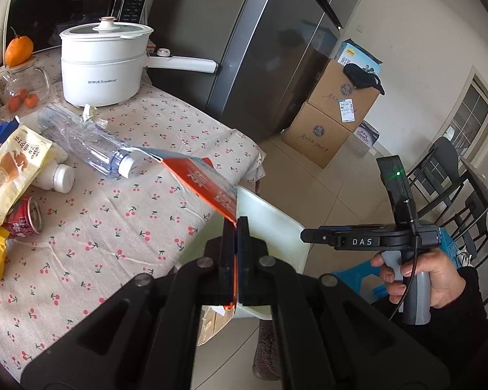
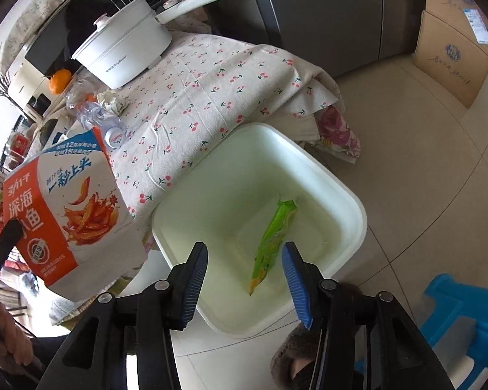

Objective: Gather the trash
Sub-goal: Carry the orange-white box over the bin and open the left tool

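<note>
Presently, stock at the bin:
Left gripper (image 1: 236, 227): clamped on the edge of the orange snack box (image 2: 65, 208), held over the surface's (image 1: 120, 227) corner beside the bin.
Right gripper (image 2: 244, 260): jaws apart, nothing between them, above the white bin (image 2: 351, 195).
Green wrapper (image 2: 273, 237): inside the bin.
Clear bottle (image 1: 88, 143), red can (image 1: 24, 217), yellow packet (image 1: 13, 169): lying on the surface.

black two-finger left gripper (image 1: 236, 253), silver pivot screws | black two-finger right gripper (image 2: 245, 271), blue ribbed pads (image 2: 294, 276) | grey handle, "DAS" marking, green light, black cable | right hand (image 1: 432, 279), black sleeve
</note>
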Available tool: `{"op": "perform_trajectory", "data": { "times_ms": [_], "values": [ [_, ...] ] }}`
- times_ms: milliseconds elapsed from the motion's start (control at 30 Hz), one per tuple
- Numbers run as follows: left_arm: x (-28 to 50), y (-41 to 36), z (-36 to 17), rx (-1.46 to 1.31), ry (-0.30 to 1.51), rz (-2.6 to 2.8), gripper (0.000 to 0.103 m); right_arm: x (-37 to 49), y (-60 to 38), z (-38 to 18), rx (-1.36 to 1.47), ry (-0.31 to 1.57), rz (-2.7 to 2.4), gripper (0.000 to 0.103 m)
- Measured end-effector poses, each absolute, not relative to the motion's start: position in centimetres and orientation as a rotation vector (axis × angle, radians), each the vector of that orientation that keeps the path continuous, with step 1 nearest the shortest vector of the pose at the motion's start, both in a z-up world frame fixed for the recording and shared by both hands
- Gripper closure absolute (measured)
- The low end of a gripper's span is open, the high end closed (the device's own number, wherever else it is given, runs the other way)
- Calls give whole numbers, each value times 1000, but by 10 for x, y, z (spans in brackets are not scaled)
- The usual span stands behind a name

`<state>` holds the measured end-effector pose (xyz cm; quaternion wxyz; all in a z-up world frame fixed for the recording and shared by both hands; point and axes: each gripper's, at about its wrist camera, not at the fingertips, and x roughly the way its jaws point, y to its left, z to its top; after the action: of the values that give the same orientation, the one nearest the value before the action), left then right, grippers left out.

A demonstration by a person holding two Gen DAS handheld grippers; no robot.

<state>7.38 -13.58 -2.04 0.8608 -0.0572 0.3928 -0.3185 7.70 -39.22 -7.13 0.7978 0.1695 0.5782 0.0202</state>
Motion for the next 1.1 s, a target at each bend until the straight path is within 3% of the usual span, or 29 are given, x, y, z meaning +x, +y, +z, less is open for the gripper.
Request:
{"op": "perform_trajectory", "data": {
  "times_ms": [167, 533, 600, 767, 900, 1100],
  "values": [
    [80, -165, -38, -114, 874, -720, 102, 70, -403, -54, 316, 1178, -8, 45],
    [92, -210, -63, -42, 875, -811, 100, 67, -427, -45, 326, 1141, -91, 43],
    [93, -210, -64, -34, 873, -801, 83, 68, -428, -43, 332, 1138, -95, 42],
    [95, -196, -56, -13, 865, -726, 61, 70, -423, -36, 332, 1118, -91, 37],
    [98, -173, -46, -16, 861, -649, 36, 73, -415, -30, 313, 1102, -86, 36],
    [99, -130, -36, 5, 869, -510, 21, 80, -400, -25, 292, 1097, -69, 35]
  ]
}}
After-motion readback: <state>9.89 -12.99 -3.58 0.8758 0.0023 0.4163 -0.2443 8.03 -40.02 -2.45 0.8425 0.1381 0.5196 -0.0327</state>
